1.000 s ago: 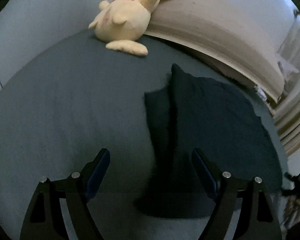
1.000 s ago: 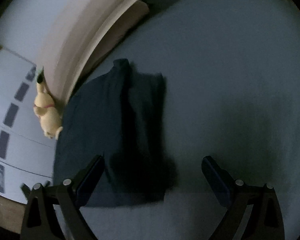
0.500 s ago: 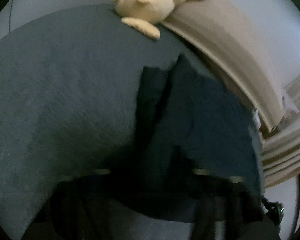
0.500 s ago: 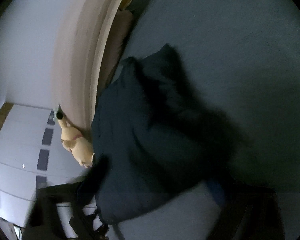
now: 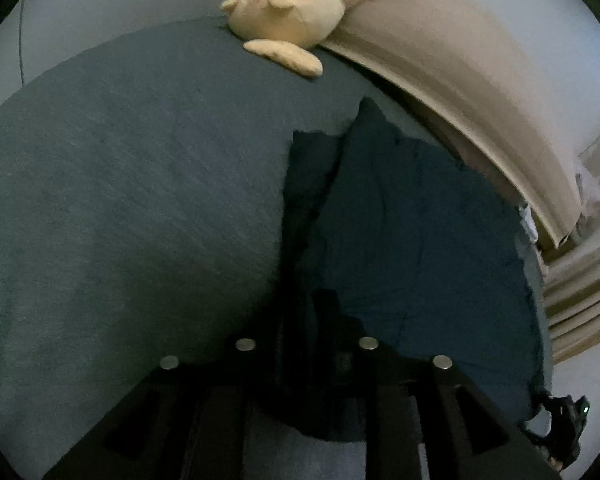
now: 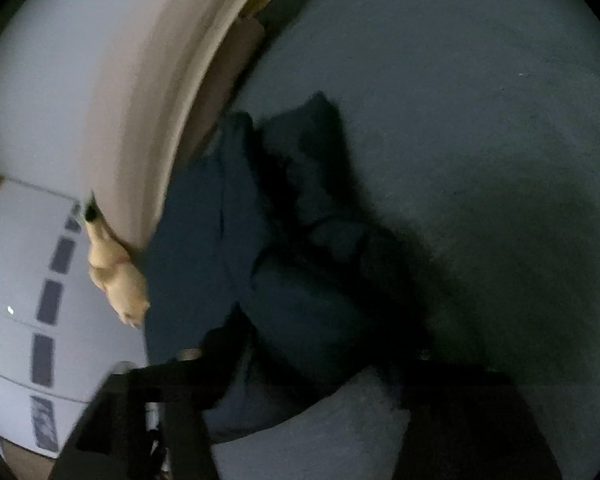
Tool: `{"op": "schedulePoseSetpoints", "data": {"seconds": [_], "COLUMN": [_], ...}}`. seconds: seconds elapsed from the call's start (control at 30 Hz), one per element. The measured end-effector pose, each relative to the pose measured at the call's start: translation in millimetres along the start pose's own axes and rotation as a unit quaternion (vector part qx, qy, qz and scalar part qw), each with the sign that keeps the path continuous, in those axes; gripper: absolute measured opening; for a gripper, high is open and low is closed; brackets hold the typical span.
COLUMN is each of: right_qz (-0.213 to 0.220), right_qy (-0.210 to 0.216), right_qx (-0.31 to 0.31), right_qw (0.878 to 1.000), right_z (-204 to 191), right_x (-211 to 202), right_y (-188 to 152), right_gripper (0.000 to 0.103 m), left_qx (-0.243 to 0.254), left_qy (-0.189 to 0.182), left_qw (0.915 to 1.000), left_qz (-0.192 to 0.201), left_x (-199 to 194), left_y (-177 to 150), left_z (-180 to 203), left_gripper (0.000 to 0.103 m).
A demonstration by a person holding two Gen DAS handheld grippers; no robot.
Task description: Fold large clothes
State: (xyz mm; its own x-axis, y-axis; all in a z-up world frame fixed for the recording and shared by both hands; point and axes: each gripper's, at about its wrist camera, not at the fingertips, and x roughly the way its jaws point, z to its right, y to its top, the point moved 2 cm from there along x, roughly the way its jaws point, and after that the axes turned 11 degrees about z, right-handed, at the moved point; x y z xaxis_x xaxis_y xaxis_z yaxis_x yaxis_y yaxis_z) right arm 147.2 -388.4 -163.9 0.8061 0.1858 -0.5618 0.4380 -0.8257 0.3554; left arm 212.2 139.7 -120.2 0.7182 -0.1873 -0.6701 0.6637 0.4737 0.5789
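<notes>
left gripper (image 5: 308, 344): fingers clenched on dark garment (image 5: 412, 248) edge, lower centre | right gripper (image 6: 300, 364): grasp unclear, blurred | garment on grey-blue bed (image 5: 120, 200), centre-right | plush toy (image 5: 296, 8) top

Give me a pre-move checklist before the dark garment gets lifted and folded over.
1. Left gripper closed on the dark garment: ok, near edge pinched.
2. Right gripper holding the garment: cannot tell, dark and blurred.
3. Garment flat: not ok, bunched folds.
4. Blue bed surface beside the garment bare for folding: ok.
5. Plush toy off the garment: ok.
</notes>
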Motion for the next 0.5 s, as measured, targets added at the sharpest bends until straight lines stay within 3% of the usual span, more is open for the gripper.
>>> {"op": "schedulePoseSetpoints", "data": {"seconds": [0.03,0.1,0.13,0.27,0.37,0.5], "right_qz": [0.009,0.031,0.03,0.004,-0.025,-0.055], "right_qy": [0.003,0.009,0.014,0.035,0.047,0.048], "right_qx": [0.005,0.026,0.032,0.036,0.018,0.002], "right_qw": [1.0,0.999,0.999,0.999,0.998,0.997], "right_z": [0,1,1,5,-14,-42], "right_x": [-6,-26,-31,-53,-34,1], "right_y": [1,-6,-11,-33,-45,-57], "right_gripper": [0.09,0.091,0.091,0.091,0.091,0.091], "left_qx": [-0.006,-0.021,-0.032,-0.035,-0.008,-0.012], "left_qy": [0.002,0.011,0.012,0.01,0.009,0.019], "left_qw": [1.0,0.9996,0.9989,0.9982,0.9989,0.9993], "left_qz": [0.003,0.015,0.032,0.047,0.044,0.028], "left_x": [-6,-20,-31,-46,-40,-30], "left_y": [1,0,0,-3,-4,-9], "left_z": [-2,-9,-14,-10,2,3], "left_gripper": [0.034,0.049,0.052,0.056,0.061,0.062]}}
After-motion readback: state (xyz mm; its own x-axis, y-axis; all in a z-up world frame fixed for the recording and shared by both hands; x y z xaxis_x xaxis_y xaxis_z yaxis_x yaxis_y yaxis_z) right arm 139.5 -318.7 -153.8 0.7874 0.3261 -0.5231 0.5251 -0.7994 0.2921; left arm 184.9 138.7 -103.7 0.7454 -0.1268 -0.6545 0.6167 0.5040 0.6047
